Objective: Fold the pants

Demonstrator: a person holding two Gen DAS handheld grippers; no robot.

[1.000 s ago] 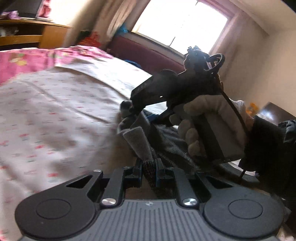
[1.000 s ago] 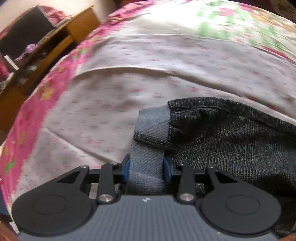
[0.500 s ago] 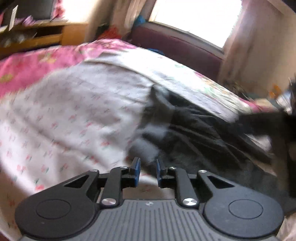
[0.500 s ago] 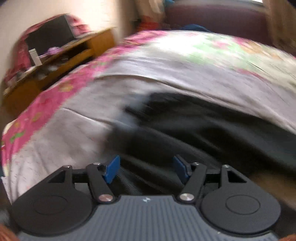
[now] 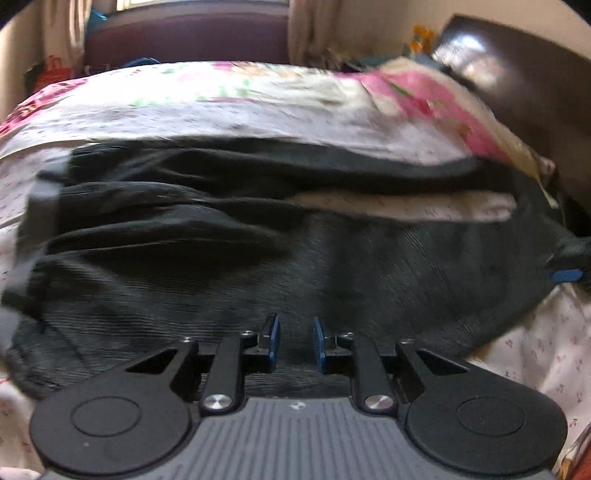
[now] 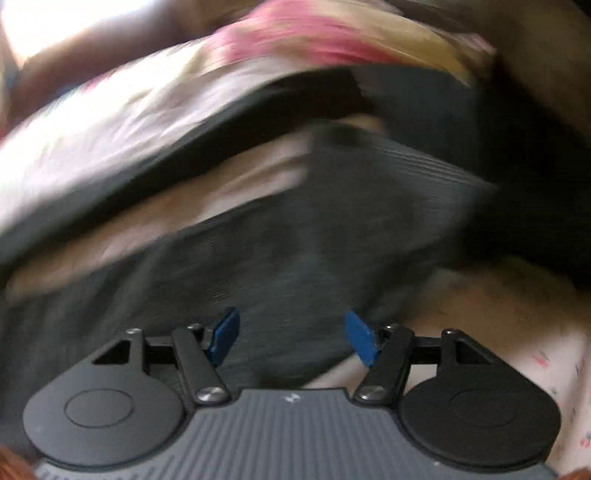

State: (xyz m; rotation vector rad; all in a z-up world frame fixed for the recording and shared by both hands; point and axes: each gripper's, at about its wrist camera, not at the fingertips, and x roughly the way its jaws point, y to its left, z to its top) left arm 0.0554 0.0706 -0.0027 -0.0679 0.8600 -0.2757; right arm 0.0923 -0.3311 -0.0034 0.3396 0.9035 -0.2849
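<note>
While both views are blurring, dark pants (image 5: 295,258) are lying spread across a flowered bedsheet (image 5: 221,110) with both grippers hanging above them.

Behind the bed, a purple sofa (image 5: 184,33) is standing under curtains, and a dark headboard (image 5: 517,81) is rising at the right beside a pink pillow (image 5: 424,96). Bare sheet is showing at the lower right and along the far side. The left gripper (image 5: 294,341) is pointing down over the near edge of the pants, its jaws having just been opening to a narrow gap with nothing pinched. The right gripper (image 6: 291,338) is holding its jaws wide above the cloth, gripping nothing; its blue pad (image 5: 563,275) is showing at the right edge of the left view.
</note>
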